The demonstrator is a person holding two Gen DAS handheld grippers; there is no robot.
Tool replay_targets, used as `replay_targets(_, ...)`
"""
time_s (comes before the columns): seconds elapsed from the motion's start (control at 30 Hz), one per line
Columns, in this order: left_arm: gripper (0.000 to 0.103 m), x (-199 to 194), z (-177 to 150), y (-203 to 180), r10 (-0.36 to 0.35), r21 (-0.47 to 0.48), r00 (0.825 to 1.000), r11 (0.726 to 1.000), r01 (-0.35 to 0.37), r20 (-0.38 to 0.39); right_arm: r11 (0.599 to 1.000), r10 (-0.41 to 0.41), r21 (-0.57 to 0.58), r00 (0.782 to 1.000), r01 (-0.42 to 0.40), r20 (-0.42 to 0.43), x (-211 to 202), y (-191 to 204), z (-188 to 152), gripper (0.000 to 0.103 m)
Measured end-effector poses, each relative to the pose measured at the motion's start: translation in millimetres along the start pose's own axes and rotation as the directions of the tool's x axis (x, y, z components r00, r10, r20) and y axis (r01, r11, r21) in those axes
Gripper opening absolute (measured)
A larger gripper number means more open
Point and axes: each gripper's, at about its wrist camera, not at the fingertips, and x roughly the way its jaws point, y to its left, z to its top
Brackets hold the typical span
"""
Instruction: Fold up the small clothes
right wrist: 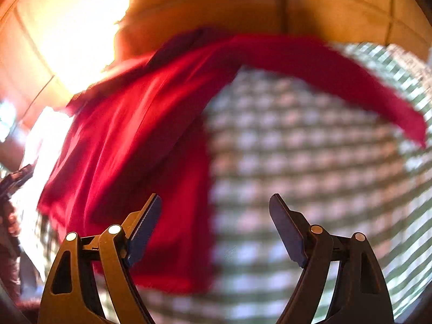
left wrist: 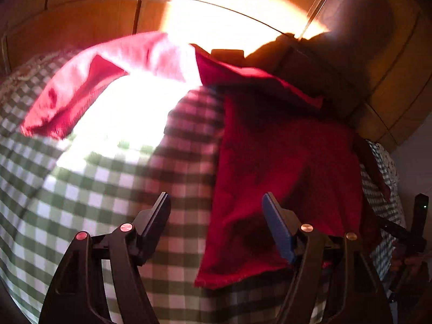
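- Red garment (left wrist: 283,162), one piece only, lies flat on the green checked cloth (left wrist: 81,202); its near hem sits just ahead of both claws.
- Left gripper (left wrist: 216,224) is spread and empty, the hem's edge running between its fingers.
- Right gripper (right wrist: 216,224) is likewise spread, holding nothing, garment to its left.
- Farther off, one long sleeve (right wrist: 351,81) stretches sideways across the cloth.
- Judging by closeness, either claw could take the hem.
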Motion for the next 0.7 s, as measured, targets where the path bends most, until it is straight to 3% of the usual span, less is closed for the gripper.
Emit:
replay_targets(0.07, 0.065, 10.4, -15.1, -0.2, -0.026, -0.043, 0.999, 0.999, 0.025, -0.039, 1.000, -0.014, -0.009, 1.000, 0.014, -0.004, 9.2, 12.5, -12.9, 0.062)
replay_targets(0.1, 0.059, 14.6, -20.3, -3.8, -0.045, -0.051, 0.997, 0.998, 0.042, -0.056, 0.999, -0.027, -0.027, 1.000, 0.028, 0.010, 9.2, 18.0, -14.4, 0.050)
replay_targets(0.17, 0.017, 22.1, -25.1, -11.2, -0.044, -0.043, 0.996, 0.998, 0.040, -0.080, 0.999, -0.009, -0.045, 1.000, 0.010, 0.008, 8.2, 26.3, -11.8, 0.027)
replay_targets(0.2, 0.012, 22.5, -25.1, -13.9, -0.033, -0.037, 0.997, 0.999, 0.031, -0.075, 0.998, -0.026, -0.064, 1.000, 0.026, 0.014, 5.2, 31.5, -11.1, 0.014)
replay_targets(0.33, 0.010, -4.1, -15.3, -24.7, -0.050, -0.020, 0.999, 0.999, 0.050, -0.003, 0.990, -0.042, -0.129, 0.995, 0.054, 0.094, -31.1, 44.6, -3.1, 0.010)
replay_targets(0.53, 0.010, -72.0, -17.5, -49.7, -0.120, 0.055, 0.991, 0.992, 0.117, 0.053, 0.982, -0.024, -0.176, 0.965, 0.072, 0.261, -137.1, 38.0, -8.8, 0.009)
replay_targets(0.7, 0.010, -99.4, -64.9, -49.3, -0.159, 0.059, 0.987, 0.986, 0.159, 0.005, 0.975, -0.048, -0.203, 0.978, 0.090, 0.201, -156.5, 22.2, -53.1, 0.009)
